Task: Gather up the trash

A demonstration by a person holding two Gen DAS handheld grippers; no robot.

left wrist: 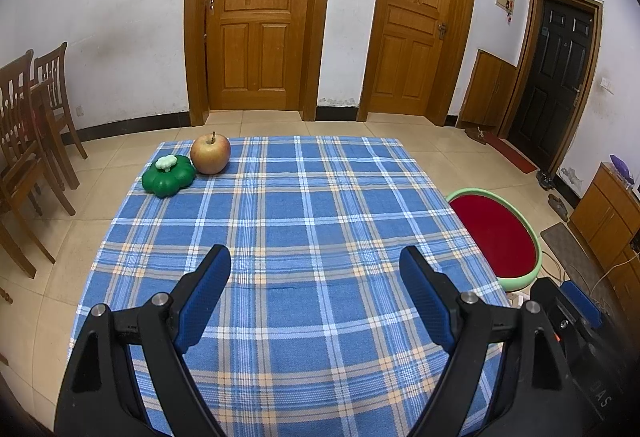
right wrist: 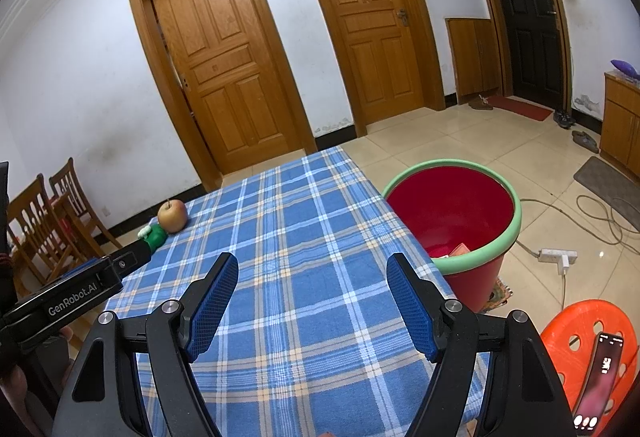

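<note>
Plaid tablecloth (left wrist: pixel 304 221) — round apple (left wrist: pixel 210 153)

Black hand-held gripper (left wrist: pixel 316 257), blue pads (left wrist: pixel 204 305)

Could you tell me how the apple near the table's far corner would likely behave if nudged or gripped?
The apple looks round and smooth, so a nudge would probably roll it, perhaps against the green toy beside it. It seems firm, so the open left tool should hold it.
</note>
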